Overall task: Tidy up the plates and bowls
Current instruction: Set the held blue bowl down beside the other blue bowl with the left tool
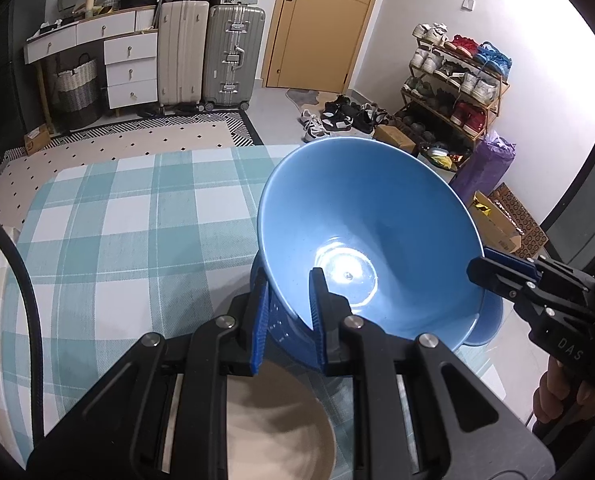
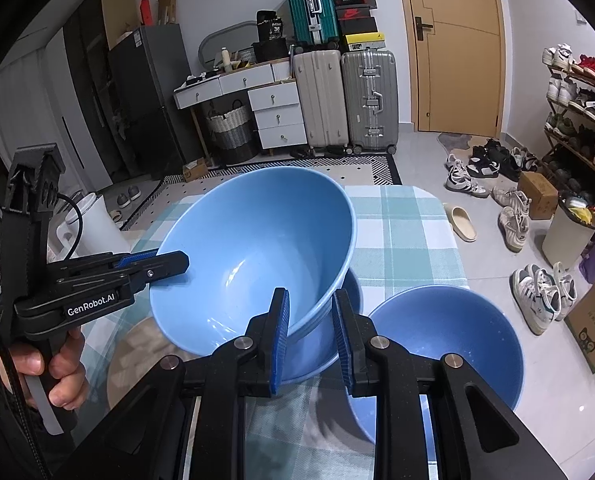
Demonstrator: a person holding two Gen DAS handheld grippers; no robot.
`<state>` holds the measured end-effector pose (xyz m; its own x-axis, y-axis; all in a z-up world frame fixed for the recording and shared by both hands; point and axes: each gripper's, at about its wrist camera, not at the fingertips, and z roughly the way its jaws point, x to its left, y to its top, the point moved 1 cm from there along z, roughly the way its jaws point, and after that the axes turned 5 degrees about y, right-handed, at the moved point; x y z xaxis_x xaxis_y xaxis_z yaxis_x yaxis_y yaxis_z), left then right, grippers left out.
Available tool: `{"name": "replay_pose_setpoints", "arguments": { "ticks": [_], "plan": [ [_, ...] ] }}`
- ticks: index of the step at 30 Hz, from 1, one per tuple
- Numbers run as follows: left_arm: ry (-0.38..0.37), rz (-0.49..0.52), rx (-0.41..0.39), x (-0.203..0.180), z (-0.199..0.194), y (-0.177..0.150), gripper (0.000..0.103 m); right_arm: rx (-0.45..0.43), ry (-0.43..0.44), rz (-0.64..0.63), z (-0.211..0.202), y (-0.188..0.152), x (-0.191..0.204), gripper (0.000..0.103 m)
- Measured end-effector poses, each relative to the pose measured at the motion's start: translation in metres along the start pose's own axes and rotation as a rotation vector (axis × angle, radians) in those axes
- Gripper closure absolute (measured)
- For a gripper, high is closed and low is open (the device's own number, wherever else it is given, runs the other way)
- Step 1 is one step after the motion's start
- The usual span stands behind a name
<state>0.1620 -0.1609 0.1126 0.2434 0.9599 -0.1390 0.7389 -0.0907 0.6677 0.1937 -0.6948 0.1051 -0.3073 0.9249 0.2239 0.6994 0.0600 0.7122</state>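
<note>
My left tongs (image 1: 289, 312) are clamped on the near wall of the big blue bowl (image 1: 361, 224): one finger is inside the bowl, the other outside, and the rim sits between the blue pads. My right tongs (image 2: 311, 332) take the same bowl from the other side. In the right wrist view their two fingers stand on both sides of the bowl's wall low down, but I see a gap at one pad, so I cannot tell if they really press it or are only around it.

I hold the bowl with two tongs because it is wide and the wall is smooth and steep; with one grip only, I judge it would turn or slip. The bowl is tilted, its opening turned a little away from me. Under it there seems to be another blue bowl (image 2: 329, 344), and the upper one sits partly in it, so I think this is the moment of nesting one in the other.

A second blue bowl (image 2: 445, 340) stands just beside, on the right side of the worktop (image 2: 405, 232), which has a green and white checked cloth. It is apart from the stack, and I judge it waits there for its turn. In the left wrist view a beige plate (image 1: 281, 436) lies near me, below the tongs, partly hidden by them. I think the plates must stay separate from the bowls
</note>
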Motion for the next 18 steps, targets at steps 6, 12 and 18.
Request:
{"name": "replay_pose_setpoints", "arguments": {
  "ticks": [6,12,18],
  "plan": [
    [0.009,-0.001,0.014,0.005,0.01,-0.01,0.088,0.019,-0.001,-0.005,0.009,-0.007,0.0,0.08],
    [0.013,-0.009,0.031,0.011,0.024,-0.02,0.088,0.046,-0.002,-0.006,0.02,-0.013,0.0,0.08],
    [0.024,-0.005,0.042,0.014,0.038,-0.027,0.088,0.068,-0.007,-0.002,0.029,-0.019,-0.001,0.08]
  ]
}}
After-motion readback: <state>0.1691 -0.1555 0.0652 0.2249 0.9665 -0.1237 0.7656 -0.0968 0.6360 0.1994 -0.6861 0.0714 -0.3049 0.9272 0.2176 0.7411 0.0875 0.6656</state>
